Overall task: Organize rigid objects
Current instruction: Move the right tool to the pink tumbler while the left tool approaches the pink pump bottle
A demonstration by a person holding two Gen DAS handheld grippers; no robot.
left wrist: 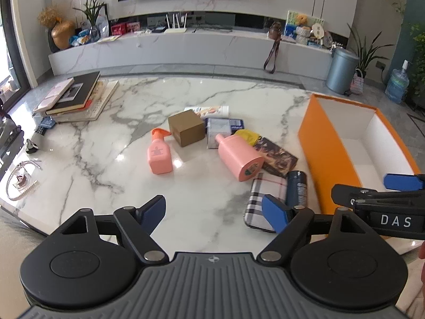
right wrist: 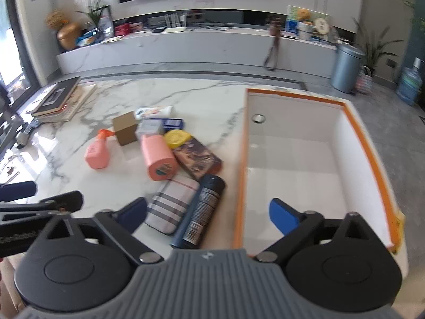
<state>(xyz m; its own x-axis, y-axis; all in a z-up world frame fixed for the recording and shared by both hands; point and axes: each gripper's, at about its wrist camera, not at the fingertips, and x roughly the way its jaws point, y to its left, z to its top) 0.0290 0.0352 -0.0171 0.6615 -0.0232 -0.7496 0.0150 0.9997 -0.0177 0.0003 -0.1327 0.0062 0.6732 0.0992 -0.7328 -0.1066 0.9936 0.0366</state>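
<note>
On the white marble bench (left wrist: 186, 186), clutter heaped centre: large pink plastic bottle on its side (left wrist: 239, 156), small pink spray bottle with orange nozzle (left wrist: 159, 154), brown cardboard cube (left wrist: 187, 130), yellow round tin (right wrist: 176, 138), dark printed flat box (right wrist: 198, 158), plaid-patterned flat case (right wrist: 171, 206), dark blue aerosol can (right wrist: 203, 210) lying beside the case, white tube (left wrist: 212, 110) at the back. To the right, just beside the can: orange-rimmed white open box (right wrist: 356, 159), nothing inside. Left gripper (left wrist: 213, 211) hovering near the bench edge, fingers spread wide, empty. Right gripper (right wrist: 208, 212) over can and box wall, fingers spread wide, empty. Nothing sorted yet, by the look of it. Risks: can round, likely to roll off a loose pinch; case touching can, may get dragged along; fingers could catch the box wall and shove it. Stacked books (left wrist: 77, 98) far left, well apart.
</note>
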